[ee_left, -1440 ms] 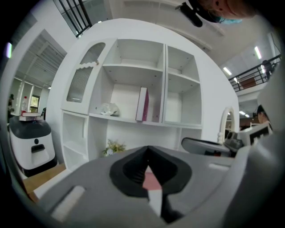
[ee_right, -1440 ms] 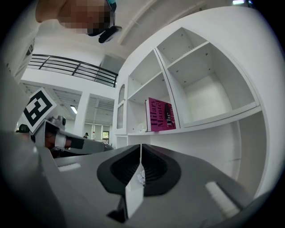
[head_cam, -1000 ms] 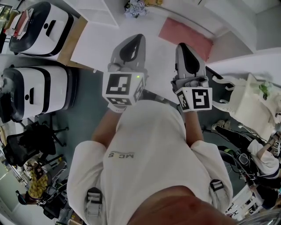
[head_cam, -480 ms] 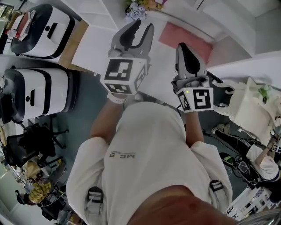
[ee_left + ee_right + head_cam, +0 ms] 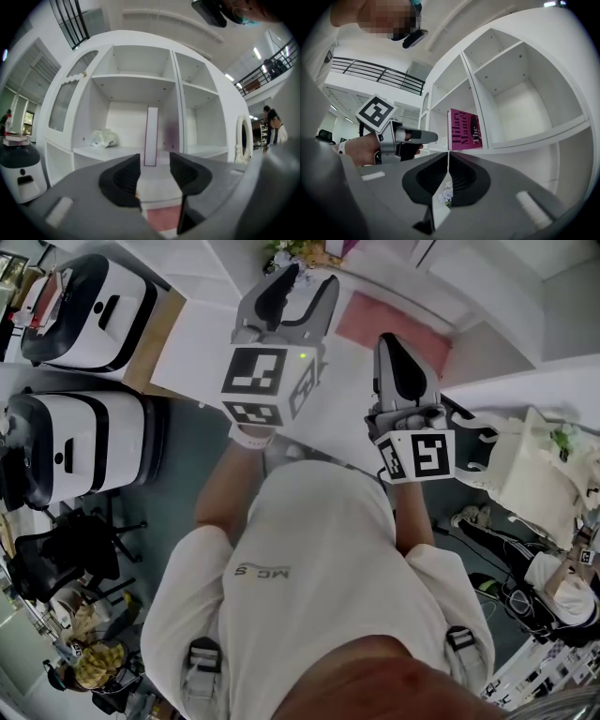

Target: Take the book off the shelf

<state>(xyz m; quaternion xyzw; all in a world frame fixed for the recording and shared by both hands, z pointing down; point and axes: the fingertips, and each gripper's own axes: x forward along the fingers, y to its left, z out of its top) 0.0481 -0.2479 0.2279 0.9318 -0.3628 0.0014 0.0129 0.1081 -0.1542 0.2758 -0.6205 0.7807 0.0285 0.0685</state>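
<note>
The book point(image 5: 151, 136) stands upright and edge-on in the middle bay of a white shelf unit point(image 5: 136, 82). In the right gripper view it is a magenta book point(image 5: 464, 130) with its cover showing. My left gripper point(image 5: 154, 164) points straight at it from a distance. Its jaws are opening, and the gap between them holds nothing. In the head view the left gripper point(image 5: 298, 287) reaches ahead of the right gripper point(image 5: 389, 341). The right gripper point(image 5: 448, 161) is shut on nothing and held lower, beside the left gripper point(image 5: 412, 137).
A crumpled plastic bag point(image 5: 104, 138) lies on the same shelf, left of the book. A pink mat point(image 5: 394, 324) lies below the shelf front. Two white machines point(image 5: 84, 306) point(image 5: 75, 442) stand at the left, and a white bag point(image 5: 534, 465) at the right. A person point(image 5: 272, 126) stands far right.
My left gripper has moved forward towards the shelf, and its jaws have gone from shut to spread apart. The right gripper has hardly moved.
</note>
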